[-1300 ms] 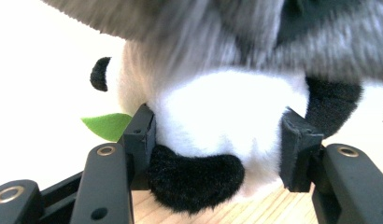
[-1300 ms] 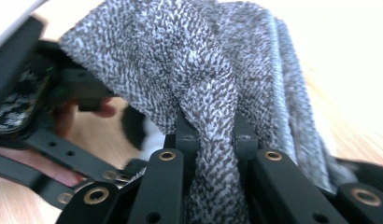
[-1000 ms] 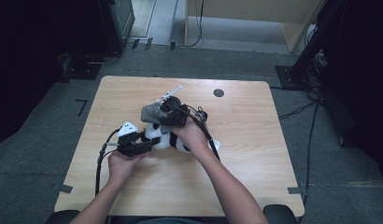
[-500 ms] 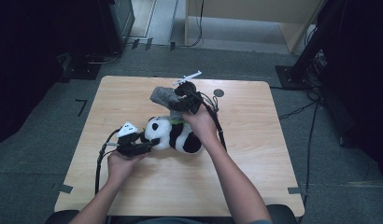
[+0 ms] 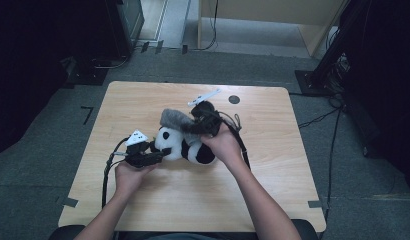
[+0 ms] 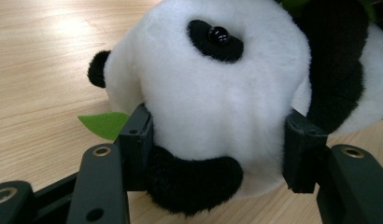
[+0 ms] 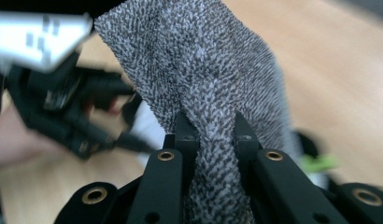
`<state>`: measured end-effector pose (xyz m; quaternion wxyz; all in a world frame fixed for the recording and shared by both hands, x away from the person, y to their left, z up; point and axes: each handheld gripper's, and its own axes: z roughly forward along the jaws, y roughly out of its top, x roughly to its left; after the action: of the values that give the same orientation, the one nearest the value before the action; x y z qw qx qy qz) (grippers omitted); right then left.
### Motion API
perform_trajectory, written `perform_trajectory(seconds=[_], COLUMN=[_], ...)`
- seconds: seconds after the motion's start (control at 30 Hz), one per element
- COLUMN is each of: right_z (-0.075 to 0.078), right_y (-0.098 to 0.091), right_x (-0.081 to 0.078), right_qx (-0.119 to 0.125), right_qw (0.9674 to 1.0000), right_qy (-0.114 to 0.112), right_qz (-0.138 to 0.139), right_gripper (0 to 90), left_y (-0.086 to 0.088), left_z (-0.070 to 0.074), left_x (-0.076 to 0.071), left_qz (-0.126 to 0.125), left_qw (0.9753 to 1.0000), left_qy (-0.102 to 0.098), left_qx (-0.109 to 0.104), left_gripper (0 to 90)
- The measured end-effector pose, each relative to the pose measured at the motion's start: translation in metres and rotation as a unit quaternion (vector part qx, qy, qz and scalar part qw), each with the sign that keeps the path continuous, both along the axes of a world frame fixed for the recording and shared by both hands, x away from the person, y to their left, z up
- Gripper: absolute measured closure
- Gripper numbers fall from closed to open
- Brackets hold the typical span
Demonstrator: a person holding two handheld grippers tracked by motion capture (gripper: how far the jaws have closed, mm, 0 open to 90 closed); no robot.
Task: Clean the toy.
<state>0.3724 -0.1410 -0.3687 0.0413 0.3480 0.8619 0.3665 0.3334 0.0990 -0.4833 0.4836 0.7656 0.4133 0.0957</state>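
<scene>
Grey cloth (image 7: 213, 93) is hanging pinched in the right tongs (image 7: 210, 133) above a panda (image 5: 185, 145) that is lying on the wooden bench (image 5: 273, 195), its head (image 6: 213, 93) being clamped by the left tongs (image 6: 217, 154).

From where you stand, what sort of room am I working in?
Probably a lab or recording studio, not a home: a bare light wooden table on grey carpet, loose black cables across the floor, and dark equipment stands beside it.

panda (image 5: 185, 145) blocks centre, table (image 5: 293, 180) right free
</scene>
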Motion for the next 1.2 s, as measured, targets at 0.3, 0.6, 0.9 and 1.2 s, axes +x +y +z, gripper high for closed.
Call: perform_trajectory(seconds=[0.3,0.6,0.9,1.2], right_z=[-0.024,-0.022,-0.014,0.014], right_y=[0.005,-0.03,-0.065,-0.087], right_x=[-0.004,0.0,0.005,-0.011], right_qx=[-0.048,-0.039,-0.023,0.029], right_qw=[0.9972,0.9992,0.999,0.9978], right_qy=[0.004,-0.007,-0.01,-0.039], right_qz=[0.056,0.008,-0.038,-0.045], right_gripper=[79.9,79.8,79.6,79.3], left_y=[0.001,0.002,0.001,0.001], left_z=[-0.003,-0.004,-0.004,-0.004], left_x=[-0.001,-0.003,-0.003,-0.004], left_qz=[-0.007,-0.01,-0.006,-0.006], left_qw=[1.0,0.9999,0.9999,0.9999], left_qy=[-0.003,-0.007,-0.007,-0.007], left_qx=[0.004,0.006,0.007,0.008], left_gripper=[41.1,41.1,40.4,40.1])
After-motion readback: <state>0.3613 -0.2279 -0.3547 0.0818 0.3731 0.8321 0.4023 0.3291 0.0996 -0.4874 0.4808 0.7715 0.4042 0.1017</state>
